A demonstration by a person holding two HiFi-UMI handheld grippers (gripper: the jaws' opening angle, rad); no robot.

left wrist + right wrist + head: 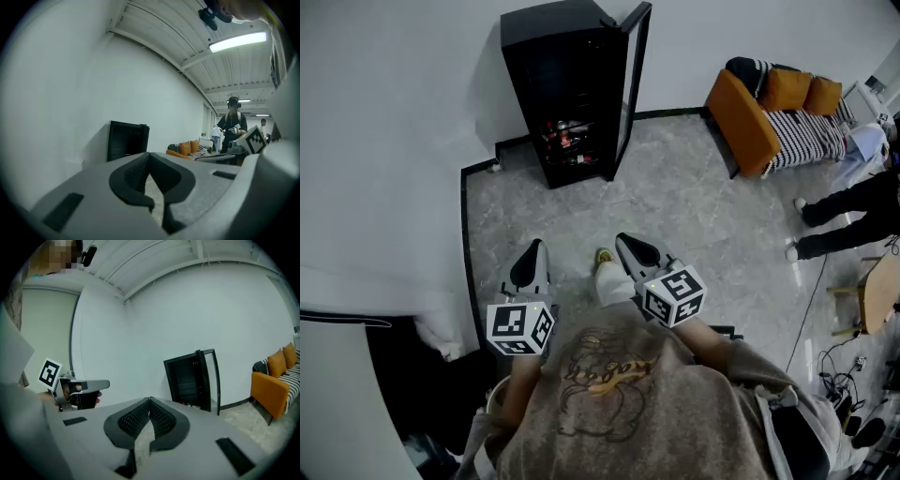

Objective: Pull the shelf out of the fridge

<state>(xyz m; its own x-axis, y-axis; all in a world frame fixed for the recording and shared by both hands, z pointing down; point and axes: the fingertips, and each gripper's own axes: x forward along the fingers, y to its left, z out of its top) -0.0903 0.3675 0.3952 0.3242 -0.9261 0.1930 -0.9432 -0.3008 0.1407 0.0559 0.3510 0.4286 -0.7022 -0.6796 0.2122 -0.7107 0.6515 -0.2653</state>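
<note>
Bare floor [675, 216] lies open between you and the fridge [558, 84]. Its door [635, 75] stands swung out on the right, leaving the front unblocked. The wall [384, 141] hems your left, and the orange sofa [741, 112] sits well off right.

The tall black fridge [565, 94] stands upright against the white wall, its door [633, 84] swung wide open, with dark shelves [572, 141] inside, the lower ones holding small items
</note>
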